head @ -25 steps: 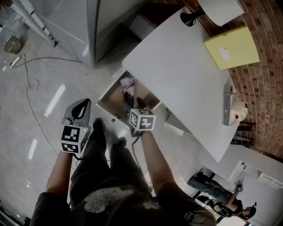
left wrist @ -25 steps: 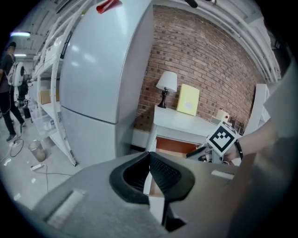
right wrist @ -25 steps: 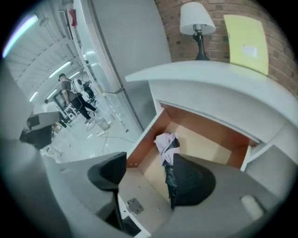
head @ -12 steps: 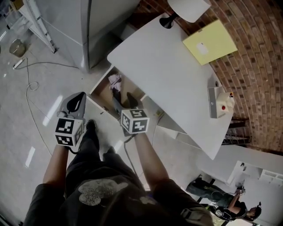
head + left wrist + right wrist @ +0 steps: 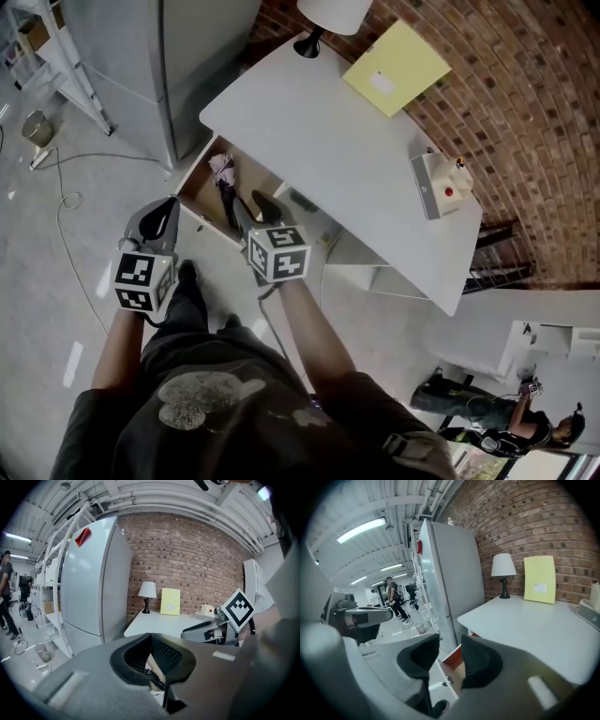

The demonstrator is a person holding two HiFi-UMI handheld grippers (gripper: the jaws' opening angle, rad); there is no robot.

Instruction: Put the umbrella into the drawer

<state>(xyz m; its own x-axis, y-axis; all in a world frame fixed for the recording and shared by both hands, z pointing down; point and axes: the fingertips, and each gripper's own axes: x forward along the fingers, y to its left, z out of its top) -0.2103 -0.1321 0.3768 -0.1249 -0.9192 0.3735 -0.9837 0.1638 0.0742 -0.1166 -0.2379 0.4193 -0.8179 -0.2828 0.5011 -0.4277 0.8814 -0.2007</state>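
Nearest, at 6 o'clock in the head view, are the person's legs and forearms. Above them the left hand-held gripper (image 5: 167, 208) sits at 9 o'clock, jaw tips together, holding nothing. The right hand-held gripper (image 5: 255, 206), near centre, has just been closing. Its jaws stand partly apart with nothing between them. Just beyond both, the drawer (image 5: 200, 185) is pulled open from under the white bench (image 5: 347, 141), and the dark umbrella (image 5: 227, 197) lies inside it. Farther off, at 12 o'clock on the bench, stand a lamp (image 5: 330, 11) and a yellow folder (image 5: 396, 67) by the brick wall (image 5: 525, 103).
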